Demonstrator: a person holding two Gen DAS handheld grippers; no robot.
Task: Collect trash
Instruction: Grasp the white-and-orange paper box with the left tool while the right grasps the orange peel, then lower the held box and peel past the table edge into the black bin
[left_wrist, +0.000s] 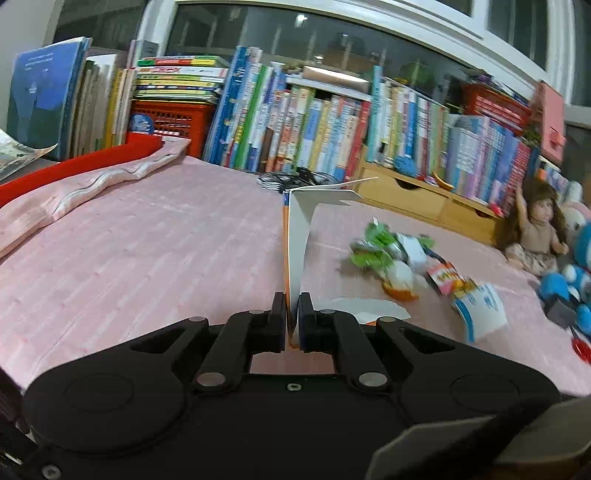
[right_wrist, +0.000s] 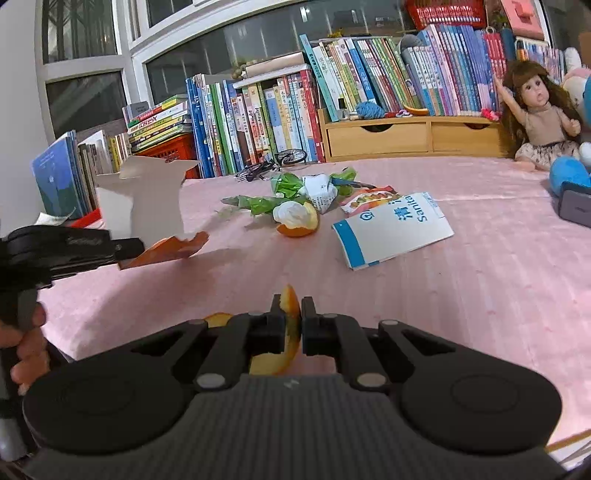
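My left gripper (left_wrist: 291, 314) is shut on the edge of an opened white cardboard box (left_wrist: 299, 236) with an orange outside, held upright above the pink bedspread; the same cardboard box (right_wrist: 147, 199) shows at the left of the right wrist view. My right gripper (right_wrist: 291, 314) is shut on a curled orange peel (right_wrist: 290, 332). Further out on the bed lies a trash pile: green wrappers (right_wrist: 284, 194), a half-peeled orange (right_wrist: 297, 219), a snack packet (right_wrist: 369, 199) and a blue-and-white tissue pack (right_wrist: 391, 229). The green wrappers (left_wrist: 376, 247) and tissue pack (left_wrist: 480, 310) lie right of the box.
Rows of books (right_wrist: 277, 110) and a wooden drawer unit (right_wrist: 410, 138) line the back. A doll (right_wrist: 539, 114) and blue plush toys (right_wrist: 569, 173) sit at the right. A folded pink blanket (left_wrist: 74, 192) lies at the left, a small toy bicycle (right_wrist: 273, 162) near the books.
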